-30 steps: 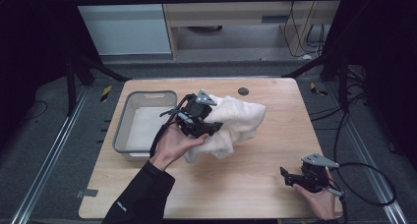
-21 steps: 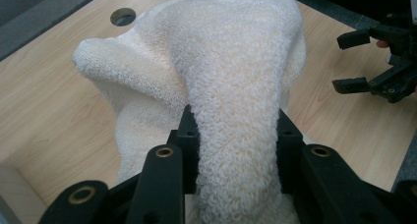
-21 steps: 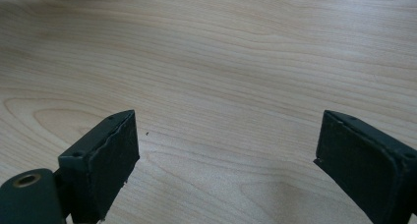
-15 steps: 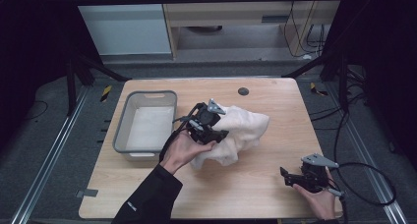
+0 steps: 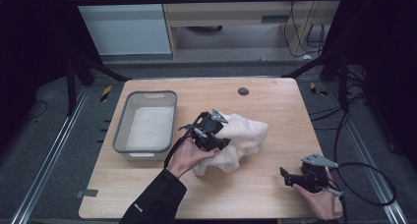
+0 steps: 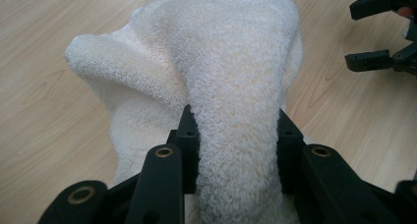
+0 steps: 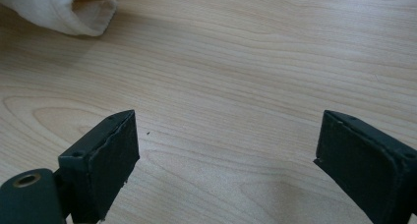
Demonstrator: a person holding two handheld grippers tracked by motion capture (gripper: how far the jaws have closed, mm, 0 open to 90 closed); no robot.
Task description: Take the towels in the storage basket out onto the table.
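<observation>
- Centrally in high view: left gripper (image 5: pixel 212 131) clamped on bunched white towel (image 5: pixel 243 135), mid-table, right of grey bin (image 5: pixel 145 150).
- Lower right: right gripper (image 5: pixel 295 179) jaws wide, nothing between.

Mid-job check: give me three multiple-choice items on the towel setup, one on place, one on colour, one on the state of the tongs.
1. The grey bin sits where from the towel in the high view?
A. left
B. right
C. nearer the person

2. The towel is:
A. blue
B. cream-white
C. red

3. The left tongs are:
A. open over bare wood
C. shut on the towel
B. resting inside the bin

Answers: 1 A, the bin lies at the table's left part with the towel mid-table. 2 B, pale terry cloth in both gripper views. 3 C, a fold of towel is pinched between the black jaws; the right tongs stand open over wood.
</observation>
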